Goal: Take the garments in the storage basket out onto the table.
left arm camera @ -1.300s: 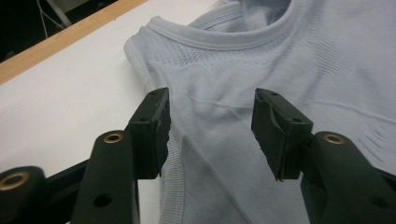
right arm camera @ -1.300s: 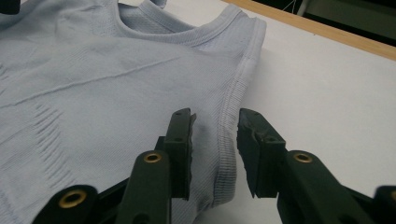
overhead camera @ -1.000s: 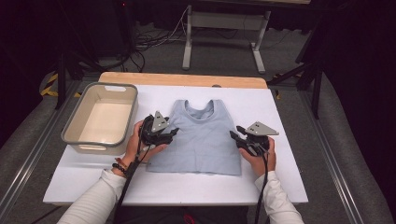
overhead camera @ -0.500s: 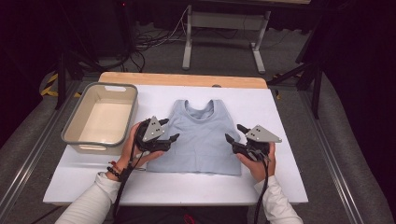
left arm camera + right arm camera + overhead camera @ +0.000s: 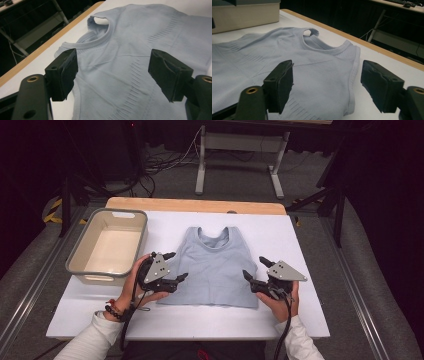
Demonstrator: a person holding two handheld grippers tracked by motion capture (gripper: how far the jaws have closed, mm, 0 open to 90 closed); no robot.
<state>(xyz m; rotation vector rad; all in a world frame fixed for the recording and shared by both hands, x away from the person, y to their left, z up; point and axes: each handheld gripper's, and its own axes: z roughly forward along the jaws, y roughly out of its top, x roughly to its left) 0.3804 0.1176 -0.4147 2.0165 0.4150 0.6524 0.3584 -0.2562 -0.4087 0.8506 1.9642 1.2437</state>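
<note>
The pale blue tank top (image 5: 215,265) lies flat on the white counter (image 5: 300,240), right of the beige bin (image 5: 107,247). The left gripper (image 5: 172,267) and right gripper (image 5: 256,269) flank it; both jaws have just been opening and stand apart, empty. To fold cleanly, pinch matching side edges low and lift evenly.

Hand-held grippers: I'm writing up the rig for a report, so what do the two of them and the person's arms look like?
Each hand-held gripper, left and right, is black with a grey three-cornered plate on top and two blocky black jaws on arms with brass-ringed holes. A black cable trails from each toward the person. Both sleeves are white, and a dark beaded bracelet circles the left wrist.
</note>
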